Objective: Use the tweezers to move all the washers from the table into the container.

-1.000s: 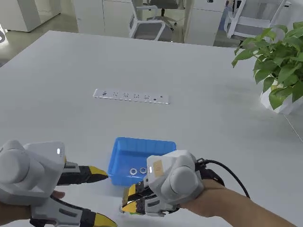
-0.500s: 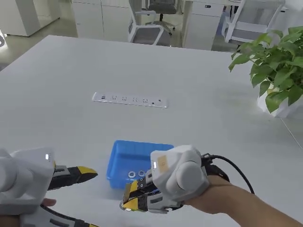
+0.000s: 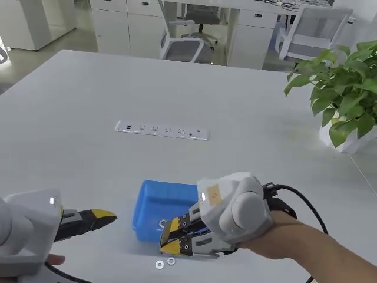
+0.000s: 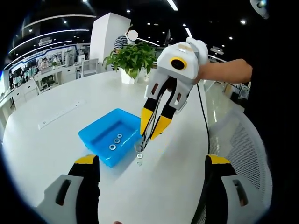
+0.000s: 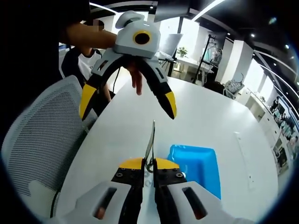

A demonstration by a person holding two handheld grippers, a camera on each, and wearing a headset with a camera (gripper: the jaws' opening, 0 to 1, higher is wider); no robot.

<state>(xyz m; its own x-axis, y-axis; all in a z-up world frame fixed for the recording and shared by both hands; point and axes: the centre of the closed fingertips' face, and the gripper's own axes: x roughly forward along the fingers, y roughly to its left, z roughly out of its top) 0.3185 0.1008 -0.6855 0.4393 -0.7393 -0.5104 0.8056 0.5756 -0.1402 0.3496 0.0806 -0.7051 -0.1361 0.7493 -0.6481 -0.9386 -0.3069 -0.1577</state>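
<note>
Grips tweezers (image 5: 151,140) in right gripper (image 5: 148,164), jaws squeezed narrow on them. Points tweezer tips down toward table (image 3: 88,106), just beside two washers (image 3: 159,265) lying loose in front of blue container (image 3: 150,203); cannot tell whether tips touch either one. Shows three more washers (image 4: 116,140) lying inside container. Holds left gripper (image 4: 152,161) spread wide, low near container's left side, apart from loose washers.
</note>
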